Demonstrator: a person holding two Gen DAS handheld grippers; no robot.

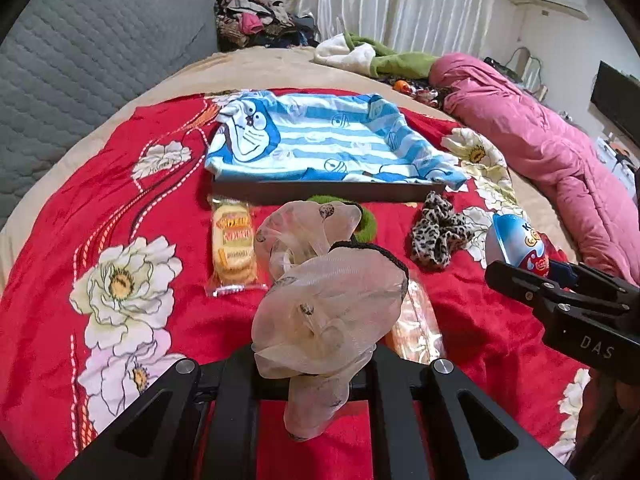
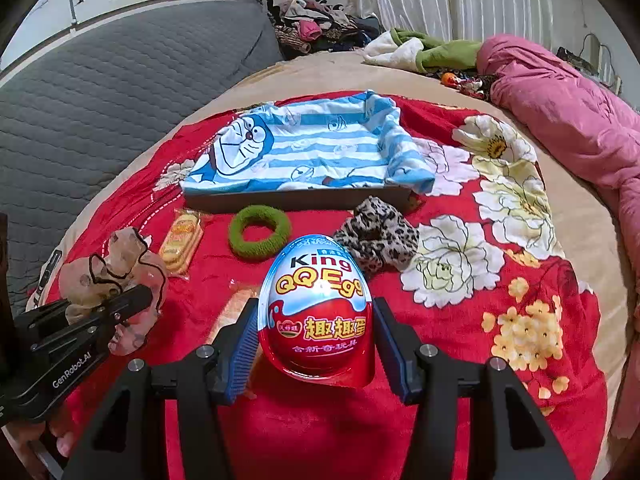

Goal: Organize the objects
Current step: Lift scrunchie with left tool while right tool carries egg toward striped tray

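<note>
The left claw (image 1: 316,364) is pressed together on a sheer beige scrunchie (image 1: 324,292), whose thin fabric bunches up above the fingers and hangs down a little below them; a black elastic edge runs along its top. The right claw (image 2: 316,332) pinches a toy egg (image 2: 318,308) between its blue pads (image 2: 244,344), one pad on each side, and the egg stands upright with its blue end up and its red end down. Both claws hang above a red blanket (image 2: 460,360) with big white flowers, which lies on a bed (image 2: 592,248). Ahead of the left claw, just to the left, a packet of biscuits (image 1: 234,248) lies flat on the blanket, and a second packet (image 1: 416,320) shows partly behind the scrunchie, to the right. Ahead of the right claw lies a green hair ring (image 2: 259,233), and just to the right of it a leopard-print scrunchie (image 2: 378,236); both rest on the blanket, near each other but apart. Further ahead of both claws stands a low dark box (image 2: 296,200), lined with a blue and white striped cartoon cloth (image 2: 304,148) that covers its inside and folds over its rims. Far to the right of the claws a pink quilt (image 2: 568,120) lies rolled along the bed, and a green and white cloth (image 2: 424,50) lies beyond it. To the left is a grey quilted headboard (image 2: 120,88).
</note>
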